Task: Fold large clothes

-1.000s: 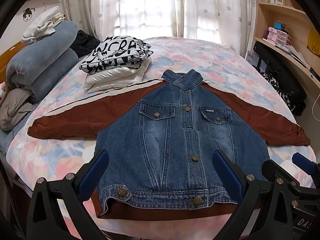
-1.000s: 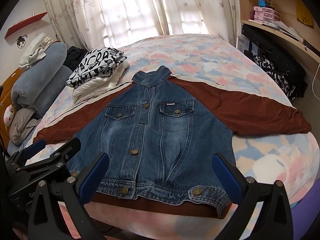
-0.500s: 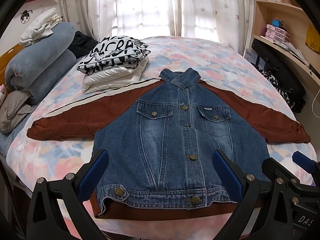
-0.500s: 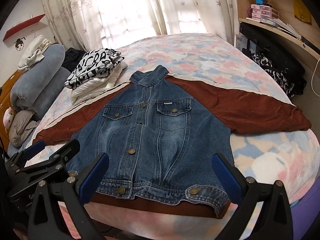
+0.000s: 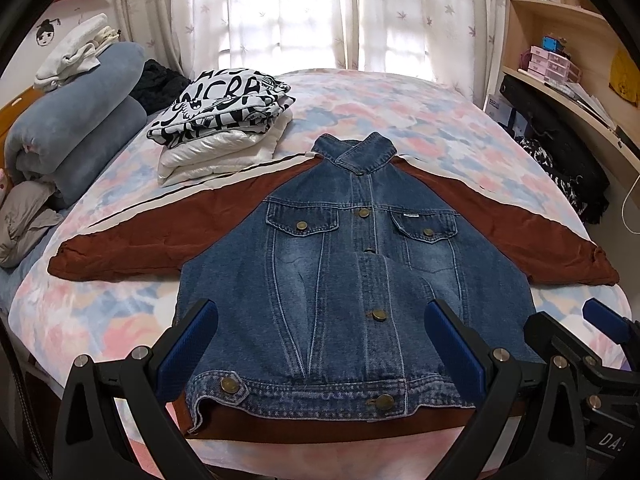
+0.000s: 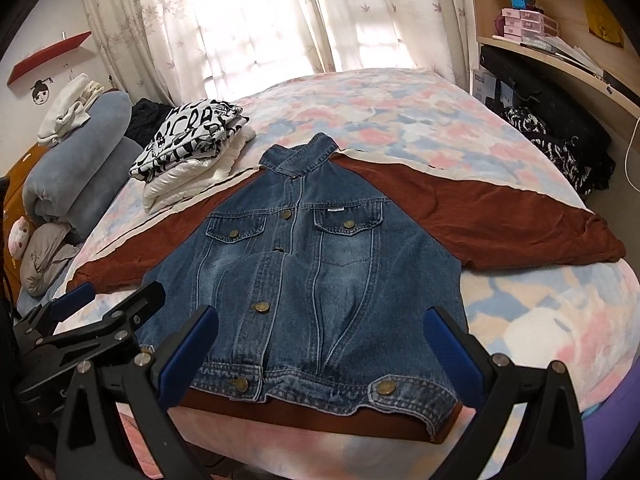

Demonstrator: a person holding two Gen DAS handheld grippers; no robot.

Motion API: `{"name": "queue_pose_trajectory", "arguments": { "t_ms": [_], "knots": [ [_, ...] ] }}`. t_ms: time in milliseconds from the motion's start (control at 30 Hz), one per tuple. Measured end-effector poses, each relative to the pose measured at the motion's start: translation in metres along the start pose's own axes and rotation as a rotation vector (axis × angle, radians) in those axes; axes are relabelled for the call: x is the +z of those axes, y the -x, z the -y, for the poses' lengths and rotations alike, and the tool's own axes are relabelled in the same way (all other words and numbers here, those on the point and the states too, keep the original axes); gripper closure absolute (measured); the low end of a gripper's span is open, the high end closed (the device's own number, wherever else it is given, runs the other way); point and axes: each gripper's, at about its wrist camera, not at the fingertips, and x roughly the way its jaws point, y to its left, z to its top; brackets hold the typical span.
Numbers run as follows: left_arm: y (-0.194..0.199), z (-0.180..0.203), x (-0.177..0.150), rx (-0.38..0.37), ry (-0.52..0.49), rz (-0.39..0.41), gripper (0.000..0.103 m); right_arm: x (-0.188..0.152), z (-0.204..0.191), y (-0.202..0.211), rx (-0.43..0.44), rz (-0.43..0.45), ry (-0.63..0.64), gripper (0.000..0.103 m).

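Note:
A blue denim jacket (image 5: 352,280) (image 6: 316,280) with rust-brown sleeves lies flat, front up and buttoned, on the bed; both sleeves are spread out sideways. My left gripper (image 5: 320,344) hovers open over the jacket's hem, its blue pads wide apart with nothing between them. My right gripper (image 6: 320,344) is also open above the hem, a bit to the right. Each gripper shows at the edge of the other's view: the right gripper (image 5: 600,344) and the left gripper (image 6: 80,320).
A stack of folded clothes (image 5: 224,120) sits at the jacket's left shoulder. Rolled blue bedding (image 5: 76,120) and pillows lie at the far left. A wooden shelf (image 5: 568,92) with a black bag runs along the right. Curtains hang behind the floral bedspread (image 5: 400,100).
Both views have shifted slightly closer and lower toward the jacket's hem. The jacket has not moved and both grippers stay open.

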Motion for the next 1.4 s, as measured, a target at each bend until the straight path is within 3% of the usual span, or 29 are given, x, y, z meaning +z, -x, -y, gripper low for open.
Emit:
{"name": "queue_pose_trajectory", "arguments": {
  "t_ms": [600, 1000, 1200, 1400],
  "knots": [
    [0.003, 0.030, 0.041, 0.002, -0.061, 0.079, 0.001, 0.041, 0.022, 0.017, -0.015, 0.092, 0.054, 0.000],
    [-0.006, 0.078, 0.085, -0.095, -0.090, 0.118, 0.001, 0.081, 0.072, 0.034, -0.153, 0.168, 0.040, 0.000],
    [-0.024, 0.095, 0.107, -0.147, -0.054, 0.156, 0.001, 0.098, 0.103, 0.040, -0.230, 0.184, 0.038, 0.000],
    [-0.053, 0.124, 0.124, -0.166, -0.092, 0.117, 0.001, 0.110, 0.144, 0.043, -0.267, 0.199, -0.004, 0.000]
  ]
}}
